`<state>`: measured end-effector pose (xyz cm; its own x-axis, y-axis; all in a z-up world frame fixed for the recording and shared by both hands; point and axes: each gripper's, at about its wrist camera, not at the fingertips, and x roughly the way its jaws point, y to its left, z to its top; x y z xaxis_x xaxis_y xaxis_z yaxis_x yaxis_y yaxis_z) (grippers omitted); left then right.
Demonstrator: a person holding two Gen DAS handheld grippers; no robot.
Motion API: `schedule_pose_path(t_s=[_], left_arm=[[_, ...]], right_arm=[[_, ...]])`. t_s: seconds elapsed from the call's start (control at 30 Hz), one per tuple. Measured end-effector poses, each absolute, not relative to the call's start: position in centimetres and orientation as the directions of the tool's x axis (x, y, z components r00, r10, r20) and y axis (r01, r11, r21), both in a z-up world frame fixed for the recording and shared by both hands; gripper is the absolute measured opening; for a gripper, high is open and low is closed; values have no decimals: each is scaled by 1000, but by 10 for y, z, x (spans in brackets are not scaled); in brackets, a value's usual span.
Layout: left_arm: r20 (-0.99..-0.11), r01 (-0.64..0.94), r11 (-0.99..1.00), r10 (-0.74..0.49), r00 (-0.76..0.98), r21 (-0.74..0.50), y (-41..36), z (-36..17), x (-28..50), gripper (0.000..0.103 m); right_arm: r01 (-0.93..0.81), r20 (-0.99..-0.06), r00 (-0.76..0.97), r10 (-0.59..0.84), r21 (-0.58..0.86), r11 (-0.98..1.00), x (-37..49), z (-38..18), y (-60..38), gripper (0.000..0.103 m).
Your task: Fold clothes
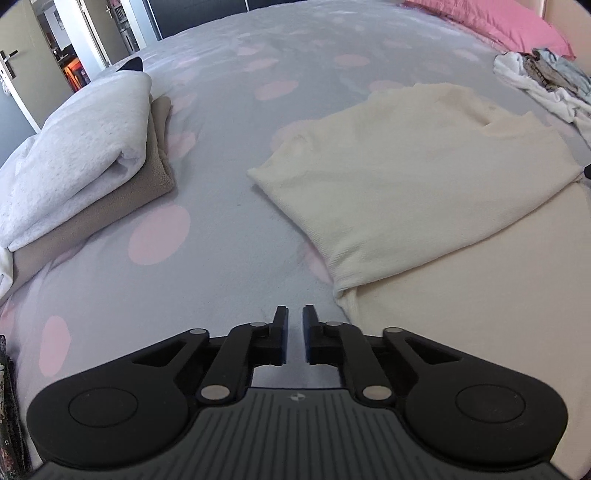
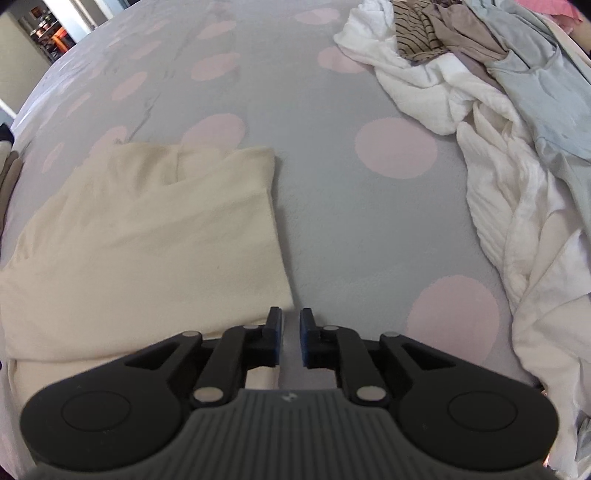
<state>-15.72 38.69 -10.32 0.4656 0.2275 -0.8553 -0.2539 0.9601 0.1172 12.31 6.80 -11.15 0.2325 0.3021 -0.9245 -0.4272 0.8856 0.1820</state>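
Cream top (image 1: 417, 173): one, flat on the bed (image 1: 229, 122), between both grippers.
Folded stack (image 1: 74, 173): two pieces.
Messy pile (image 2: 491, 122): one.
Left gripper (image 1: 294, 314): jaws slightly apart, empty.
Right gripper (image 2: 290, 315): the same.

- The bedspread (image 1: 229, 177) is coloured grey, with pink dots.
- The top (image 1: 399, 173) is cream.
- A pink pillow (image 1: 491, 18) is seen far right.
- The pile (image 2: 491, 122) is white, striped, pale blue.

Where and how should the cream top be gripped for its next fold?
Probably at the two near corners of the cream top, one gripper on each, coming from its near edge. It lies flat with its sides already folded in, so lifting that end would carry it over toward the neckline.
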Motion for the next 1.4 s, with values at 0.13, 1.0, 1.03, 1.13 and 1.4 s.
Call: schedule_pose_path(t_s=[0.13,1.0,1.03,1.13,1.4], left_arm=[[-852,-207,974,186,490,94,366,-97,-168,29],[-977,-233,972,89,193,42,270,-131,-237,30],[-977,-230,972,89,195,43,270,-131,-237,29],[-975,-222,974,90,202,44,269,-132,-237,14],[-948,-297,955,82,308,-14,286,-105,-242,2]], right_arm=[[-557,-917,228,326,152,817,92,-104,65,32],[-782,-978,85,193,55,620,-66,-131,22,44],[-788,-978,91,190,46,614,-67,-132,23,41],[-782,-976,90,199,55,621,-68,-130,22,18],[-754,-952,182,244,24,657,-72,-107,15,8]])
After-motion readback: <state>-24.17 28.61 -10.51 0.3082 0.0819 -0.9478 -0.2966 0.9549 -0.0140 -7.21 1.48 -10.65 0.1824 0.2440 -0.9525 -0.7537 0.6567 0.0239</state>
